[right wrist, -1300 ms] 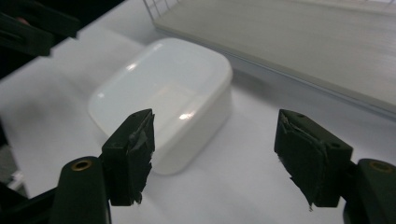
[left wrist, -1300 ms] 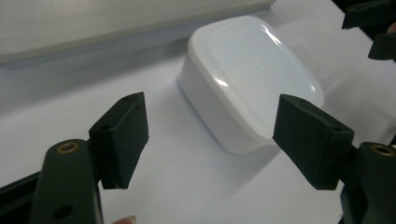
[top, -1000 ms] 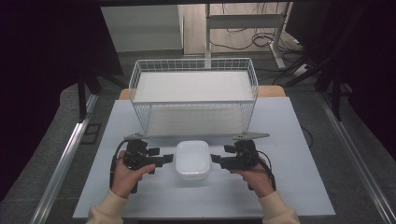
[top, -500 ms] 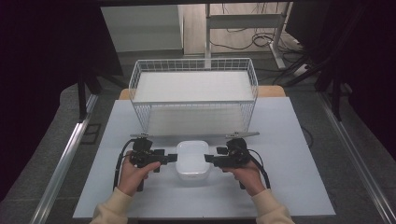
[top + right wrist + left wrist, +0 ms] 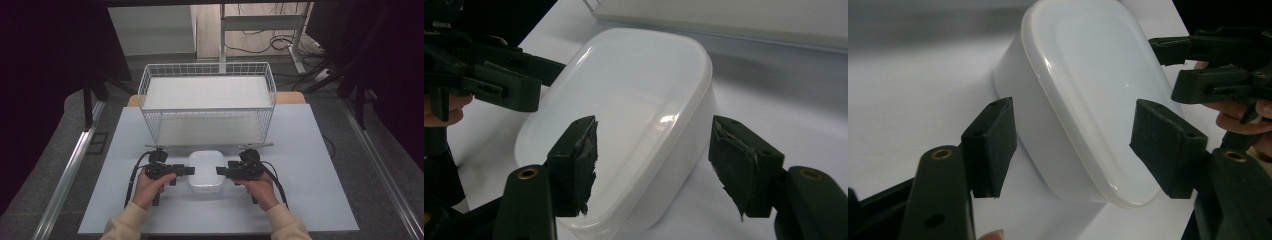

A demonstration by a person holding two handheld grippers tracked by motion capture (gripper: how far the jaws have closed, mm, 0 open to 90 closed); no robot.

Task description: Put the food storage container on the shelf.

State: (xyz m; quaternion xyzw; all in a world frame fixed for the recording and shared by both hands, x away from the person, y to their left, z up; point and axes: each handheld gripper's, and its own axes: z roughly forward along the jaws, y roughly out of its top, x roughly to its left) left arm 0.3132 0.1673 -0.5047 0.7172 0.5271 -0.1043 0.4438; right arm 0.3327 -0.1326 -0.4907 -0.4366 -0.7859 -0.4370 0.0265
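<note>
A white lidded container [image 5: 205, 170] sits on the table near its front middle. My left gripper [image 5: 189, 170] reaches its left end and my right gripper [image 5: 220, 171] its right end, both level and pointing inward. In the left gripper view the container [image 5: 1088, 80] lies between the open jaws of the left gripper [image 5: 1078, 150], whose pads [image 5: 993, 142] stand just clear of it. In the right gripper view the container [image 5: 634, 95] has its near end between the jaws of the right gripper [image 5: 659, 167], with one pad [image 5: 744, 167] off to the side. Both pairs of jaws have just been closing.
A white wire basket [image 5: 207, 107] stands right behind the container, its front wall close to both grippers, and its lower edge [image 5: 724, 15] also shows in the right gripper view. The white table [image 5: 320, 200] has bare surface left, right and in front.
Both hands have sunk and moved inward, so the jaw tips now sit at the container's two ends. The container has not moved.
</note>
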